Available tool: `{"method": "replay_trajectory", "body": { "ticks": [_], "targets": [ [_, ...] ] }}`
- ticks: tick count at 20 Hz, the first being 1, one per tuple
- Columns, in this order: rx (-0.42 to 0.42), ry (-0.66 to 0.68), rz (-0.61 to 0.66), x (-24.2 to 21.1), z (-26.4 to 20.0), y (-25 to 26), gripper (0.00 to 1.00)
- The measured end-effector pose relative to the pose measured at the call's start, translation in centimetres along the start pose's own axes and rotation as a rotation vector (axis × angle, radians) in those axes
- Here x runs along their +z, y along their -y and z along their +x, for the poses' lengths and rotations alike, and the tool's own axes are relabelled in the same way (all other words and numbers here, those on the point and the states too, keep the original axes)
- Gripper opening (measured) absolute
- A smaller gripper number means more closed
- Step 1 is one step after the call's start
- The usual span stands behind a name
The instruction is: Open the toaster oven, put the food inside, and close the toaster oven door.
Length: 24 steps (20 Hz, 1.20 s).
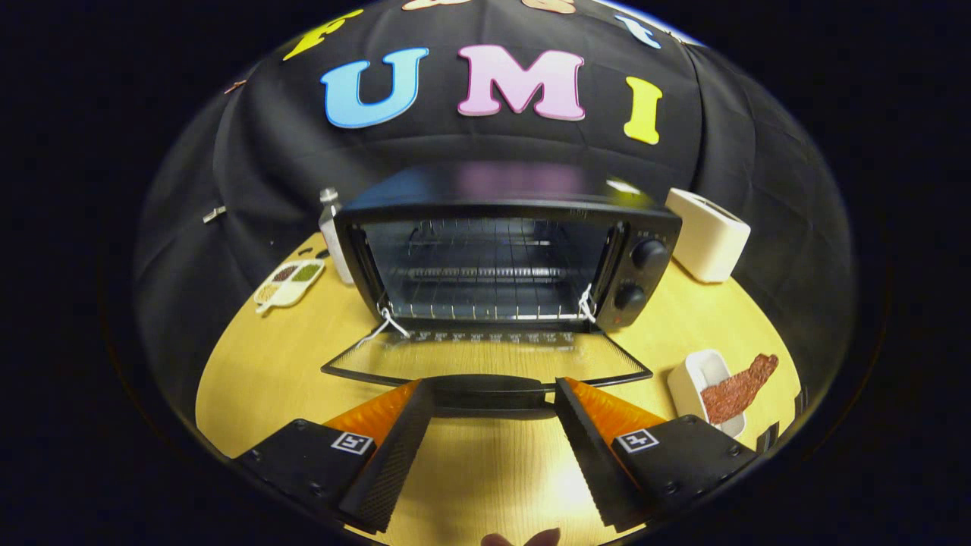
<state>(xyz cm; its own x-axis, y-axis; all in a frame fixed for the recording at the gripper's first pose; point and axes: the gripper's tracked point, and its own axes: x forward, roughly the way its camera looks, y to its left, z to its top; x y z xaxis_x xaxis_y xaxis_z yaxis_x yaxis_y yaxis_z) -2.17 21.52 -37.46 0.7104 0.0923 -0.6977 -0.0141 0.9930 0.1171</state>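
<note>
The toaster oven point(504, 258) is seen standing toward the back of the wooden bench point(258, 364), and its glass door point(485, 360) has been let down flat toward the viewer, so that the wire rack point(485, 292) inside lies exposed. The door is judged to be left fully lowered so that the cavity can be reached from the front without obstruction. The claw point(493, 394) is held wide open and nothing is gripped by it; its two fingers are spread to either side of the door's dark handle point(493, 394), which lies between the fingertips, though whether it is touched cannot be told. This placement suggests that the opening step is finished, or nearly so. The food point(737, 390), a reddish-brown strip, is laid across a small white dish point(702, 379) on the bench, off to the right of the right finger and in front of the oven's control knobs point(641, 273); it is well apart from the claw. It is judged that the food has yet to be fetched, placed on the rack, and the door closed. A white box point(709, 235) is seen right of the oven, and a divided tray point(290, 282) and a bottle point(331, 235) to its left.
</note>
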Motion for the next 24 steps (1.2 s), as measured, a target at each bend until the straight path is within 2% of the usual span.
{"method": "replay_trajectory", "body": {
  "ticks": [4,9,12,15,20,24],
  "targets": [
    [-0.024,-0.047,-0.021,-2.4,0.6,2.0,0.98],
    [0.008,-0.055,-0.050,-2.9,0.3,3.5,0.98],
    [0.055,-0.027,-0.036,-1.6,-1.2,4.2,0.98],
    [0.098,0.089,-0.064,1.9,-3.8,6.0,0.98],
    [0.098,0.232,-0.128,5.6,-7.3,11.8,0.98],
    [0.071,0.245,-0.160,6.3,-8.2,18.3,0.98]
  ]
}}
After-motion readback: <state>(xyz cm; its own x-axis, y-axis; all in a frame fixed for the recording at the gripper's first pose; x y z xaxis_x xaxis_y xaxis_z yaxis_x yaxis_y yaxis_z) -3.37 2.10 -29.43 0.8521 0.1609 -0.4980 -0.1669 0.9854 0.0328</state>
